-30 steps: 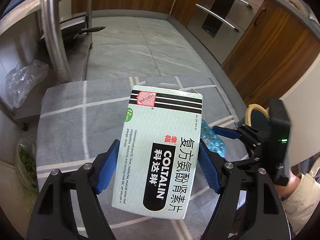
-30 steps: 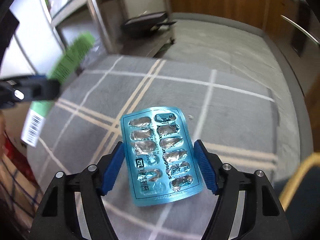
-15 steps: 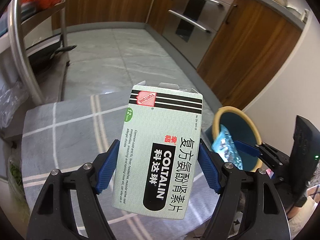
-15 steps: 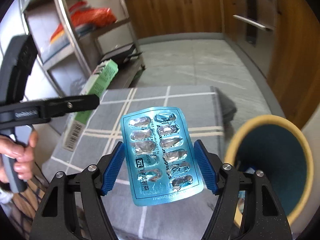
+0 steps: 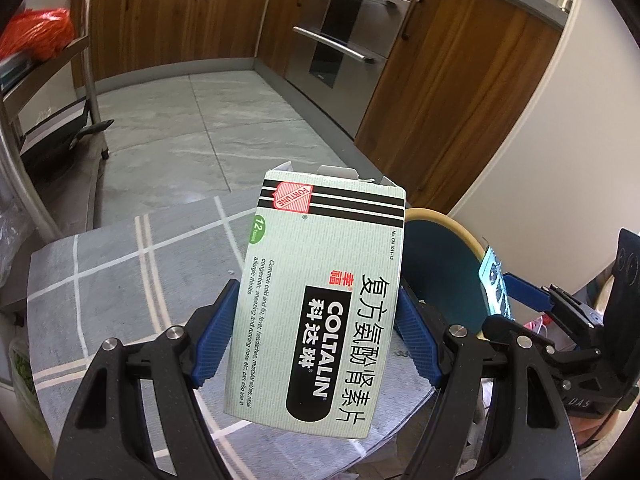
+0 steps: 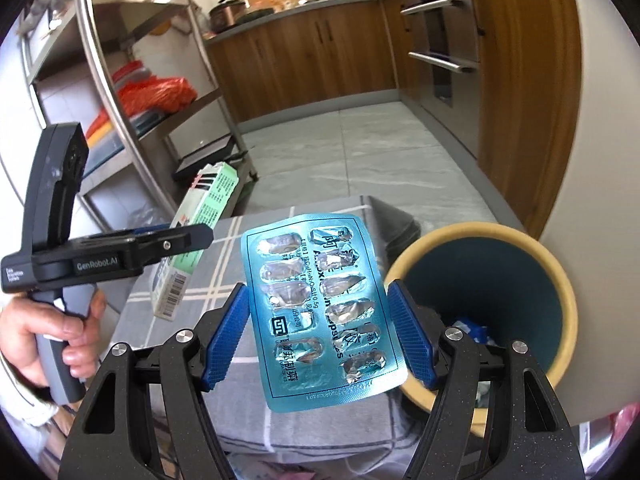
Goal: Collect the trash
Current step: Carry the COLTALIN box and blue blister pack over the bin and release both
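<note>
The left tongs (image 5: 316,340) are closed on a pale green medicine box (image 5: 320,300), held above the counter (image 5: 120,280) with its checked cloth. The right tongs (image 6: 318,336) grip an emptied blue pill sheet (image 6: 320,320) just beside the yellow-rimmed bin (image 6: 556,280), which holds some trash.
</note>
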The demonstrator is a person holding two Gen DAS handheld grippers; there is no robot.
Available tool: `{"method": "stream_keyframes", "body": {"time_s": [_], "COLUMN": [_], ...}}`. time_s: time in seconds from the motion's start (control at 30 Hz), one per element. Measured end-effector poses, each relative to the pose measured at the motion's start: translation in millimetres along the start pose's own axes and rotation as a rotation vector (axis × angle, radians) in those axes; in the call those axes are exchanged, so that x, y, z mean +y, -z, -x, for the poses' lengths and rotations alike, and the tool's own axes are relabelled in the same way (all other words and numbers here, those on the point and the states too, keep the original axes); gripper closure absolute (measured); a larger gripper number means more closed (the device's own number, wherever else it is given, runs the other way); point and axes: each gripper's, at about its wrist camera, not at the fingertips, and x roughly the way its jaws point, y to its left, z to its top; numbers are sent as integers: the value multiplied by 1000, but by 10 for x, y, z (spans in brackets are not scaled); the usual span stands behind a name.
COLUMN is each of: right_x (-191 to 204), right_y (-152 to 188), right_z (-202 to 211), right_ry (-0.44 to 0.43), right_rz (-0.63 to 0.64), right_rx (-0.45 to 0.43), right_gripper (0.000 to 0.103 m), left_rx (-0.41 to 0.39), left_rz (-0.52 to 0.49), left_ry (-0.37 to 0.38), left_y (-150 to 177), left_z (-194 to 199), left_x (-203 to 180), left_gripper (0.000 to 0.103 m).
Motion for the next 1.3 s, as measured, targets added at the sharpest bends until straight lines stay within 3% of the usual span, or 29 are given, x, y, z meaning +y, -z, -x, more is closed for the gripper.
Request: {"method": "stream_keyframes", "body": {"time_s": [0.43, 0.83, 1.3], "right_x": [-445, -1080, -1491], "right_y": [32, 195, 415], "right_z": [285, 431, 515], "right_ry": [55, 126, 162], "right_rz": [-68, -221, -324], "right_rx": [-72, -92, -89], "right_gripper": [32, 31, 31], "left_rx": [-5, 27, 110], "left_rz": [-65, -119, -145], "left_ry": [32, 86, 164], "left_y": [-52, -106, -173], "left_z": [-201, -581, -1445], "left_x": [-390, -860, -1527], "left_gripper": [29, 29, 29]}}
